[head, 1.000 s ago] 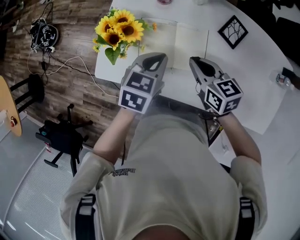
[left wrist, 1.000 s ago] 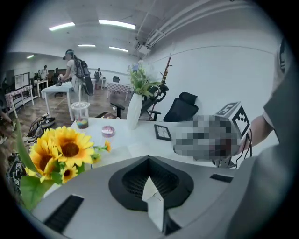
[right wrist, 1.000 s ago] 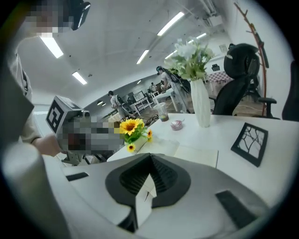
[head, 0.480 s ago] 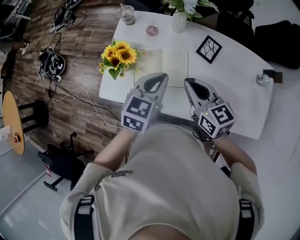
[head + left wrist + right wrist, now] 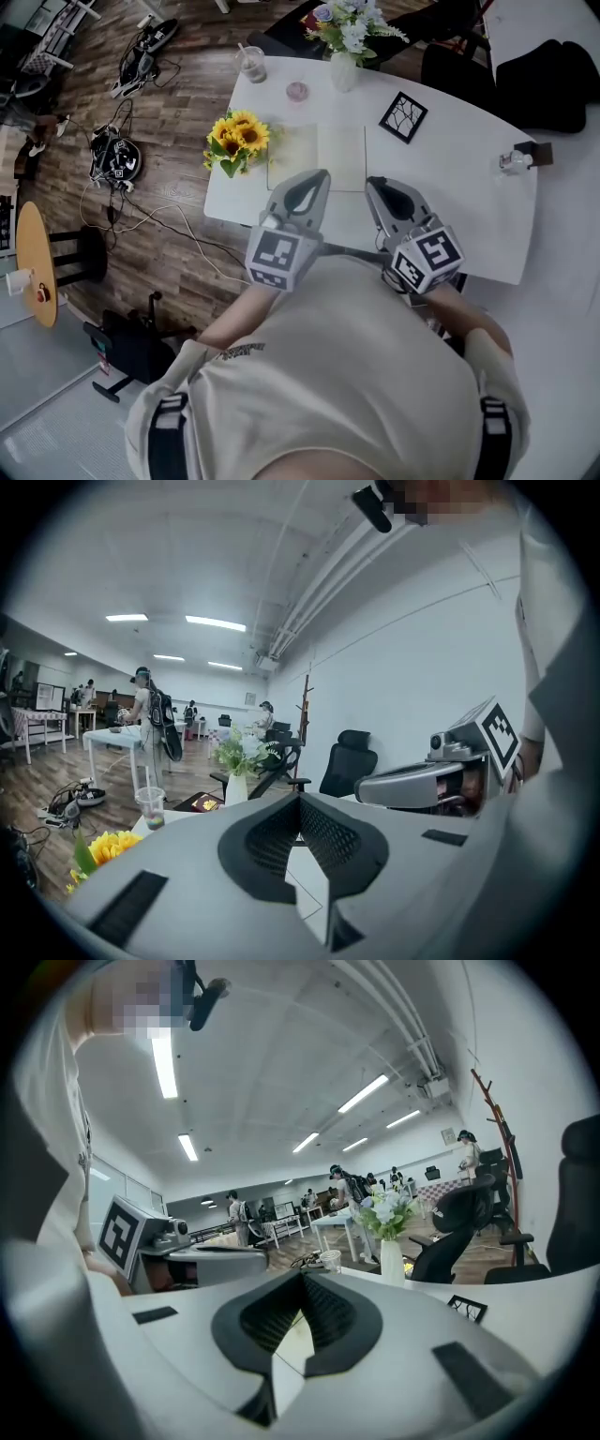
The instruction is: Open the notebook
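The left tool, grey with a marker cube at its back, has its two jaws pressed together with nothing between them. The right tool beside it is closed the same way and is just as empty. Both are held up in front of the person's pale shirt, side by side but apart. Their tips point toward the cream-paged notebook, which neither touches.

That notebook lies spread open and flat on the white rounded surface, toward the edge nearest the person. Just left of the notebook sits a bunch of yellow sunflowers, right against its page. Off the notebook's far right corner, a black square frame with a white branching pattern lies flat. Further beyond the notebook stand a white vase of pale flowers and a clear plastic cup with a straw. Between those two is a small pinkish round thing, perhaps a dish, though it is too small to tell.
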`<action>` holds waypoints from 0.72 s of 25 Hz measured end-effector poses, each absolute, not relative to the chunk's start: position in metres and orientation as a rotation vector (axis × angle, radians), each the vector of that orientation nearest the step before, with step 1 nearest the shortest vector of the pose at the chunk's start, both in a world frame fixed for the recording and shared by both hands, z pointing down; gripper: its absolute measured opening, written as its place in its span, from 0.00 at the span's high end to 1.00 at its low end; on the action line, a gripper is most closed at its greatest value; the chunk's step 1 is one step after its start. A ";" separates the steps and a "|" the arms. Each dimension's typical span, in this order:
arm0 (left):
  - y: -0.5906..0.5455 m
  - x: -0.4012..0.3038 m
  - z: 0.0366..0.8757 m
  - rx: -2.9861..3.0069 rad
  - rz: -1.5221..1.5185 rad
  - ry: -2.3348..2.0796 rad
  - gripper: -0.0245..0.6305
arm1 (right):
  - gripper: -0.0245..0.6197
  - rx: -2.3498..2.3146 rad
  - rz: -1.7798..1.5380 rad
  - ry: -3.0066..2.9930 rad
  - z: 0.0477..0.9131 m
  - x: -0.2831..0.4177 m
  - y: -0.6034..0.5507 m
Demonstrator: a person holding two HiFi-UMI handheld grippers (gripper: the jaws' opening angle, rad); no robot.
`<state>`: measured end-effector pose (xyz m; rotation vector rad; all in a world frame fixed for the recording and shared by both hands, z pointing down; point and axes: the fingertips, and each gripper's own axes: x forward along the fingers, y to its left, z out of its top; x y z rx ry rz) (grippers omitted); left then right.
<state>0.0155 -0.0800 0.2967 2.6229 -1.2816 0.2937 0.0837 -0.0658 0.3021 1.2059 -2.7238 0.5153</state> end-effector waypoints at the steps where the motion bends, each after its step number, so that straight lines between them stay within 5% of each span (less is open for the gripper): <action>1: -0.077 0.016 0.294 2.630 0.283 -1.293 0.94 | 0.96 1.214 0.506 -2.729 0.299 0.086 -0.064; 18: -0.057 0.030 0.293 2.669 0.255 -1.292 0.94 | 0.96 1.207 0.441 -2.736 0.294 0.092 -0.052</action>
